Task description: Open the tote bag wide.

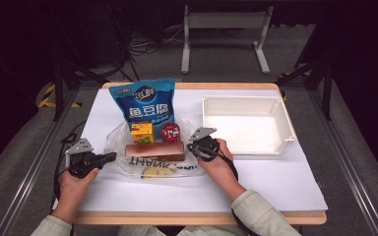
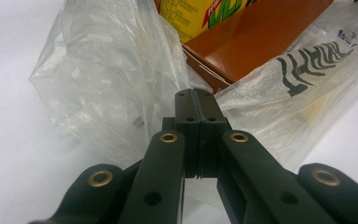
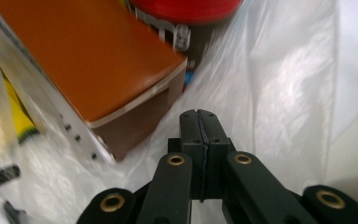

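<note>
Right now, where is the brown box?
In the high view, the brown box lies on the clear plastic bag mid-table, between both grippers, before the yellow carton and red-lidded can.

The high view sits above the person's edge of the counter (image 1: 285, 182) and looks forward and down, far enough off to take in all four edges and the floor beyond the far edge. The left gripper view rides low on the left gripper (image 2: 196, 105), very near the clear plastic bag (image 2: 102, 84), facing the brown box (image 2: 256, 42) from the counter's left side. The right gripper view rides on the right gripper (image 3: 198, 126), equally near, facing the same brown box (image 3: 84, 56) from its other end. All three views share that box and the bag around it near the counter's middle.
</note>
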Available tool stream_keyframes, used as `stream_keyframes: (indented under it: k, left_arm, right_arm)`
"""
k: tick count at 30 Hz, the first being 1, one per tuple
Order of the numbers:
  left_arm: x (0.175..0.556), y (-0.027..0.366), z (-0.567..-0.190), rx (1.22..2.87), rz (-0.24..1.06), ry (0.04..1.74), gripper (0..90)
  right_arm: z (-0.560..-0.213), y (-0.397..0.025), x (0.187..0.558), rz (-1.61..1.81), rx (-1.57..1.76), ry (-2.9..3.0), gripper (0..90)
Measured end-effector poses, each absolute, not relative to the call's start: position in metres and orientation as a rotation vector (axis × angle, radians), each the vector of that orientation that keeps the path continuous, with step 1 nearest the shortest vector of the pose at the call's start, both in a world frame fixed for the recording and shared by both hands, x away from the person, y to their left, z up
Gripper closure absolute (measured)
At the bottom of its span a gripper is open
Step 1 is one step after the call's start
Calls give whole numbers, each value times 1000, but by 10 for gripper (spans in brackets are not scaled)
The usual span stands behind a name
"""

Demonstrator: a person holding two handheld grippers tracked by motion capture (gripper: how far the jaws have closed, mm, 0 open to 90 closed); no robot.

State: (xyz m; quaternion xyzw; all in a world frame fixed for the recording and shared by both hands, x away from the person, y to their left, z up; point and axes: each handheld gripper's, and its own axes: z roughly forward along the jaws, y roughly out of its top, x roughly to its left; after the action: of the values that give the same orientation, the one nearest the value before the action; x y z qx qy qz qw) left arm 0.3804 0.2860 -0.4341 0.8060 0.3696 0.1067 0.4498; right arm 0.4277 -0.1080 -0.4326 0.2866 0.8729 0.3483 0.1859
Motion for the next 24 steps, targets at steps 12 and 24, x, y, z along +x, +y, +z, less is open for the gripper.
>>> stream_keyframes:
  k: [12,24]
  left_arm:
    - [382,285,-438,1998,226,925,812]
    - [372,286,-427,1970,262,841,690]
  right_arm:
    - [-440,-115,427,1006,842,2499,882]
    - [-412,-120,419,1197,802,2379,564]
